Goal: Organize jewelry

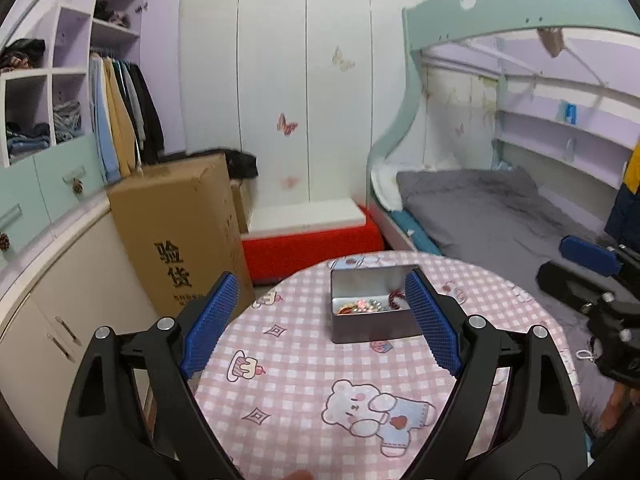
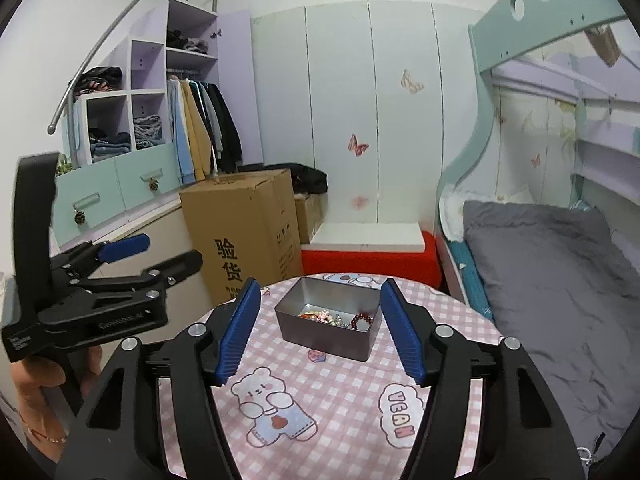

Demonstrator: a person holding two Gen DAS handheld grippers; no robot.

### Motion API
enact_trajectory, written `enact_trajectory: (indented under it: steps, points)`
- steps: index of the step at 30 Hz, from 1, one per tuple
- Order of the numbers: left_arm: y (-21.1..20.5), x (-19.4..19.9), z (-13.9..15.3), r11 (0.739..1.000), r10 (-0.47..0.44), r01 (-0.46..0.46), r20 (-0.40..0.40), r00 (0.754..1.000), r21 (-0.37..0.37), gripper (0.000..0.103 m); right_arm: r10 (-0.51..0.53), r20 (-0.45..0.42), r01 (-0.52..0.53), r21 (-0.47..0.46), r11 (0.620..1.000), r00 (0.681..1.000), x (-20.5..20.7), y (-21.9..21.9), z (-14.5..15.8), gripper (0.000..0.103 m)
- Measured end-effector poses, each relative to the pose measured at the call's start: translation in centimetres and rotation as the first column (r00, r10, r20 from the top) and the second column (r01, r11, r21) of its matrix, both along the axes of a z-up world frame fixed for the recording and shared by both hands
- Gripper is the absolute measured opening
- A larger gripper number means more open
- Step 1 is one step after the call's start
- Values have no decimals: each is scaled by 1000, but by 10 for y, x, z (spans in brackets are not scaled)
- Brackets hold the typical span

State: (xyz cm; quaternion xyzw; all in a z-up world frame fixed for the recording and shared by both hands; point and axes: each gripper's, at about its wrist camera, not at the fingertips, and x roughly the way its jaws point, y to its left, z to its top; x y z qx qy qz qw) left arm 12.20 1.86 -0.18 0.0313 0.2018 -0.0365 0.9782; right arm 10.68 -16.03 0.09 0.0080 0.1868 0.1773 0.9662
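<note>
Jewelry (image 2: 338, 317) lies in a loose heap at the bottom of an open metal tin (image 2: 320, 334), which stands near the middle of each frame, toward the far side of the round worktop (image 2: 360, 420) with its pink checked cloth. Beads, a dark red bracelet and something pale and sparkly can be made out; finer detail is too small to tell. These pieces are likely light, limp and prone to tangle, so lifting one may drag its neighbours along. A bracelet's thicker beaded band looks the safest place to pinch; thin chains would probably slip between broad pads. The tin itself seems rigid, smooth and thin-walled, best taken across one wall at the rim.

Left tongs (image 1: 320, 316) stand wide apart with nothing between them, well short of the tin. Right tongs (image 2: 320, 330) are also released and empty, their blue pads framing the tin from a distance.

Writing: the cardboard box (image 2: 244, 232) at the left of the frame carries the large characters 验货. The cloth shows a speech bubble reading "VEAN" in the lower right of the right wrist view.
</note>
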Motion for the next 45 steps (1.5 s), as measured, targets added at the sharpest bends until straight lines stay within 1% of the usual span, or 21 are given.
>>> enact_trajectory:
  steps: [5,7,10,18,20,23,27,38,45]
  points:
    - [-5,-34,18,1000,-3,4,68,998,-10,91,-25,68,26,-21,999,997,-32,4,11,65]
    - [-6,-48,23,1000,0,1,97,995,-14,93,-31,94,34,-31,999,995,-43,4,13,70]
    - [-8,-64,28,1000,-1,4,129,992,-22,96,-35,128,40,-33,999,991,-57,6,18,73]
    - [-11,-100,37,1000,-2,6,196,981,-21,96,-47,199,56,-39,998,979,-87,8,28,81]
    - [-12,-105,40,1000,-5,10,204,979,-23,96,-48,214,58,-39,998,976,-92,9,30,83]
    - [-11,-114,40,1000,13,-9,225,974,-21,96,-55,235,67,-41,997,970,-100,8,33,85]
    - [-11,-128,43,999,38,-34,271,962,-20,96,-61,255,75,-46,996,965,-110,8,35,87]
    - [-13,-148,51,999,39,-33,316,948,-23,96,-76,301,95,-50,994,951,-130,6,41,90]
    - [-16,-152,52,999,32,-26,323,946,-25,96,-81,309,101,-49,994,948,-134,4,42,90]
